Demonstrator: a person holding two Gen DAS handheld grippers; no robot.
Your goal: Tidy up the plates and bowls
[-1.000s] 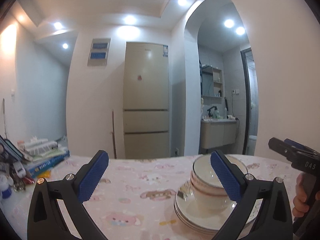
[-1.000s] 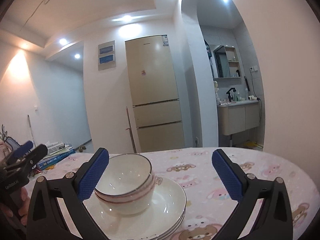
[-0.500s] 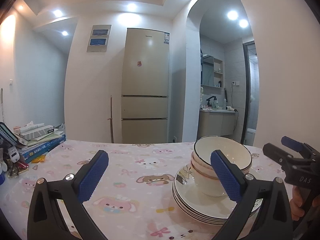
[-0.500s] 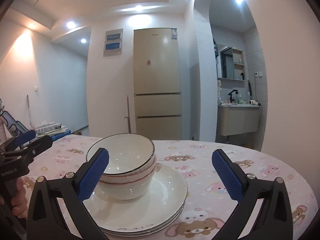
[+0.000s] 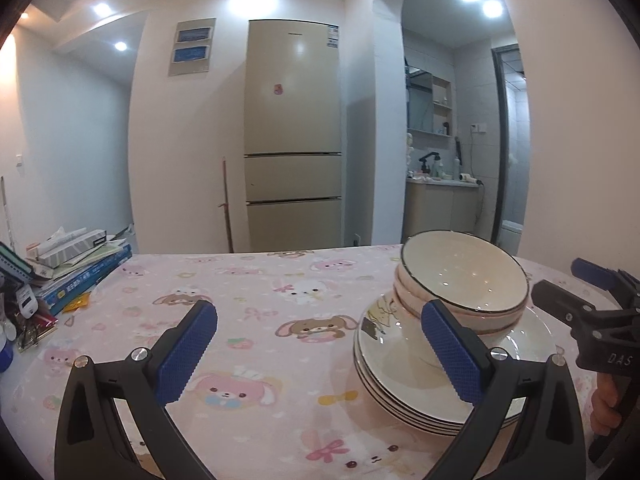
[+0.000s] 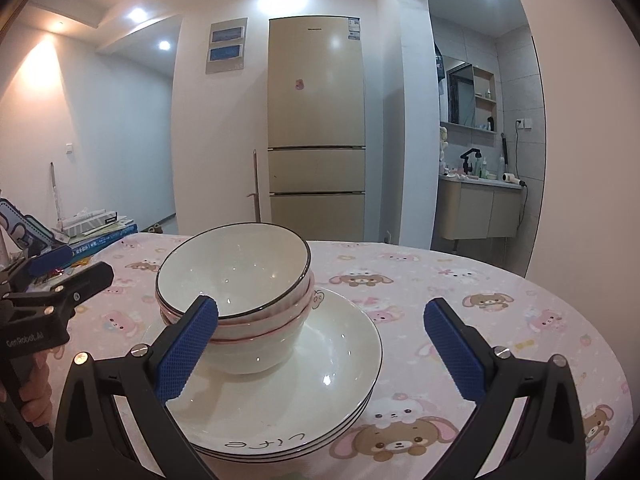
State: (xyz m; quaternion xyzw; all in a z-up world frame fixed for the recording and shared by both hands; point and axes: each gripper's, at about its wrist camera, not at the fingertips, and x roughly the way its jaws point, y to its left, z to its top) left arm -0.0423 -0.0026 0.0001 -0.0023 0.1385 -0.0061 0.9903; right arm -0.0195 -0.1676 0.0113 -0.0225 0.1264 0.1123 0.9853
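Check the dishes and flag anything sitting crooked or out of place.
The top bowl sits tilted in the nested bowls, its black rim higher on the fridge side. The bowls also sit off-centre on the stacked plates, toward the left gripper. Nothing looks spilled or chipped.

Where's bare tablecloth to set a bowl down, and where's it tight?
Free: the cloth between the books and the plates, and the cloth right of the plates out to the table's edge. Crowded: the left edge with books and clutter, and the plates, where the bowls sit between both open grippers.
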